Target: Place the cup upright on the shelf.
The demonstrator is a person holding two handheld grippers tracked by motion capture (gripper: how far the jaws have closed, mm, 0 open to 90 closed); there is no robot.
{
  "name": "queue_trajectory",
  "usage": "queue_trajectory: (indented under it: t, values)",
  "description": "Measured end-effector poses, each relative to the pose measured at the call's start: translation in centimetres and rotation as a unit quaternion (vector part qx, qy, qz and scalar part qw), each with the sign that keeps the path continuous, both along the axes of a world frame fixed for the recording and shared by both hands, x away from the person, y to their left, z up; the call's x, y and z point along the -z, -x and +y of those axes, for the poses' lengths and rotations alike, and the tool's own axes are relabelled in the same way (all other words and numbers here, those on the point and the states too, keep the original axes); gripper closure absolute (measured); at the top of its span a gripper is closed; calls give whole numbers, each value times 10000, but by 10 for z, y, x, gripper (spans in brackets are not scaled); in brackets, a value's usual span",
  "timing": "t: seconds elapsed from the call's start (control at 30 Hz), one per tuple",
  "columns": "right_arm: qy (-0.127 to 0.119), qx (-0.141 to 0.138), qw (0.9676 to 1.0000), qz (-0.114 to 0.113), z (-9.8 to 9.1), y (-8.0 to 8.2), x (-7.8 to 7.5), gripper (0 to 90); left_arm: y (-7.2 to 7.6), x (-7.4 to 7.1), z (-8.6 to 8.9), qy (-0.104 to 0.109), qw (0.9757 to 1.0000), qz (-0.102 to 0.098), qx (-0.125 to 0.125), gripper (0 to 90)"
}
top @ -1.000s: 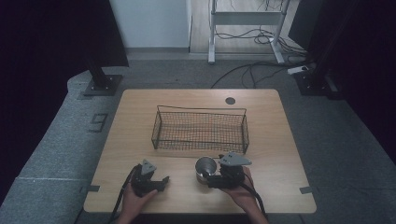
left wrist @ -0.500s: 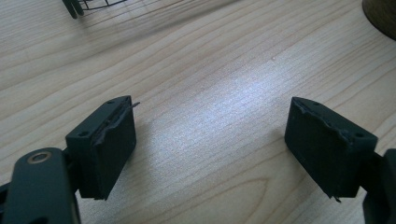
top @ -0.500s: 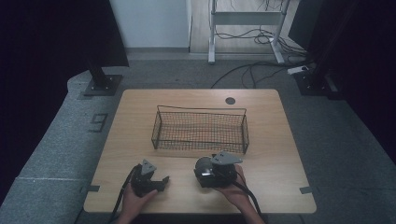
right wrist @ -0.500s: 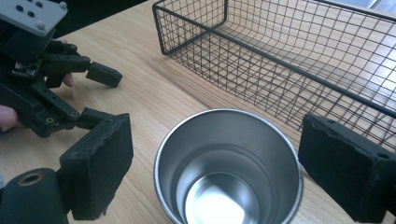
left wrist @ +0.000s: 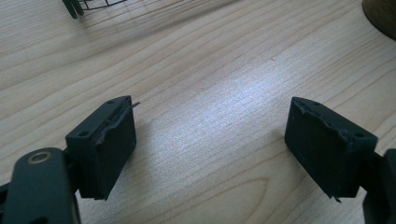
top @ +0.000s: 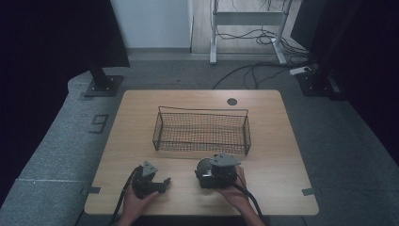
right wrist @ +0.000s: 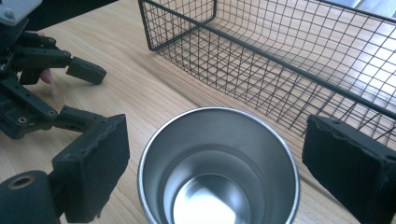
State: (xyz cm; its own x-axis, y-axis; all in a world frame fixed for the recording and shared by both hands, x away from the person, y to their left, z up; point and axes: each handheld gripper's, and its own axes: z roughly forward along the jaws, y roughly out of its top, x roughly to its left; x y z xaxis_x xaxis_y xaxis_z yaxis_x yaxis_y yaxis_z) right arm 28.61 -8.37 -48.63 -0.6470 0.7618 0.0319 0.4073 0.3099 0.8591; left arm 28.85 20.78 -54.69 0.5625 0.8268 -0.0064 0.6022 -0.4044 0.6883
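Note:
An empty stainless steel cup stands upright on the wooden table, just in front of a black wire basket. My right gripper is open, one jaw on each side of the cup with a gap at both. In the high view, the right gripper and the cup sit near the table's front centre, held by a hand. My left gripper rests to the cup's left, pointing toward it. The left gripper is open over bare wood, nothing between its jaws.
The basket is empty and lies directly behind the cup. The left gripper shows at the left of the right gripper view. A dark round grommet sits at the table's far edge. Cables and stands lie on the floor beyond.
My right gripper has slid left, so its open jaws now flank the cup. The left gripper and the basket have stayed put.

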Motion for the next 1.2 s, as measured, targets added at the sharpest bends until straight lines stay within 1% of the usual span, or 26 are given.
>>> queue_trajectory:
  t: [0.17,0.23,0.27,0.4,0.5,0.67,0.83,0.87,1.1,1.2]
  values:
    - [60,33,10000,28,0,-1,2,66,0,0,0,-2,10000,2,5,165]
    - [95,37,9999,45,1,-2,5,61,0,0,0,-7,10000,3,6,165]
    - [119,39,9999,95,2,-4,8,59,0,0,0,0,10000,-1,1,165]
    - [158,32,9998,128,4,-6,11,61,0,0,0,0,10000,-1,0,165]
    - [160,24,9998,142,5,-8,13,80,0,0,0,2,10000,-1,0,165]
    - [262,23,9996,142,8,-8,15,94,0,0,0,5,10000,-3,-4,165]
    - [229,8,9996,172,8,-8,16,123,0,0,0,4,10000,-4,-4,165]
    - [278,21,9995,172,9,-7,16,125,0,0,0,4,10000,-3,-4,165]
    - [299,83,9994,167,9,-6,17,131,0,0,0,4,10000,-3,-4,165]
    - [303,68,9994,153,9,-6,17,132,0,0,0,5,10000,-3,-4,165]
